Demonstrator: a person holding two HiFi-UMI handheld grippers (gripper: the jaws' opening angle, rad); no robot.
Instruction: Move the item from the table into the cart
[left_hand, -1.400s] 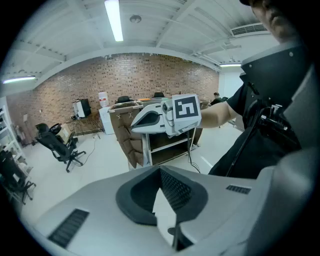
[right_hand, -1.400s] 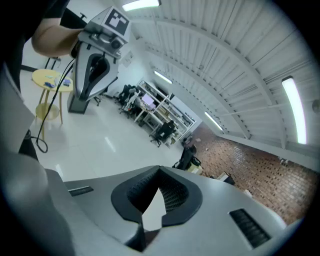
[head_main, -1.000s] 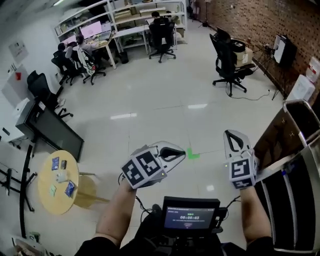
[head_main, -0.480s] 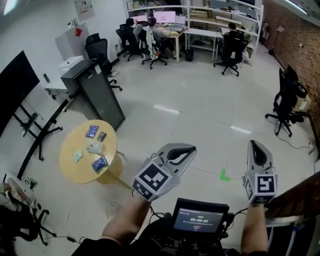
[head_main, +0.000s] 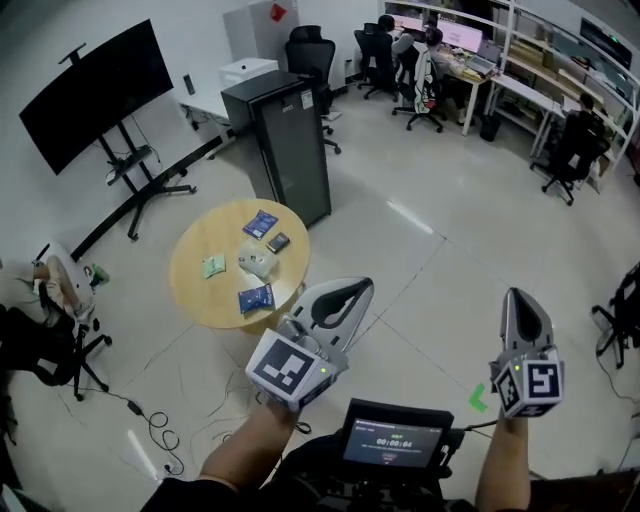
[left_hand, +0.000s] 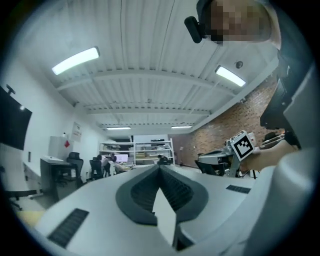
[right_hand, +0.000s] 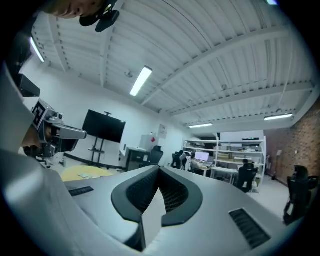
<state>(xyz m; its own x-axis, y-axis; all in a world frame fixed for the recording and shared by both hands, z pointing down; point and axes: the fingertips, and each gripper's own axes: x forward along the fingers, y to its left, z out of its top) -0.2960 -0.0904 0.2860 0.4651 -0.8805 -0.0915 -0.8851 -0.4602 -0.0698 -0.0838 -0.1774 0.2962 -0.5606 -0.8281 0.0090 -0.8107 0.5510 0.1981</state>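
A round yellow table (head_main: 205, 297) stands ahead and left in the head view. On it lie two blue packets (head_main: 261, 223) (head_main: 256, 298), a green packet (head_main: 213, 266), a white item (head_main: 257, 262) and a small dark item (head_main: 278, 242). My left gripper (head_main: 360, 287) hangs in the air just right of the table's near edge, shut and holding nothing. My right gripper (head_main: 522, 298) is further right over bare floor, shut and holding nothing too. In the left gripper view the jaws (left_hand: 160, 167) meet at the tip, as do those in the right gripper view (right_hand: 160, 169). No cart is in view.
A black cabinet (head_main: 290, 140) stands just behind the table, a large screen on a stand (head_main: 95, 85) further left. Cables (head_main: 150, 430) trail on the floor near the table's front. Office chairs and desks with seated people (head_main: 430, 55) fill the back. Green tape (head_main: 478, 398) marks the floor.
The view has swung left: the cart at the right edge has gone out of view and the yellow table has come from the lower left toward the middle. Both grippers stay shut.
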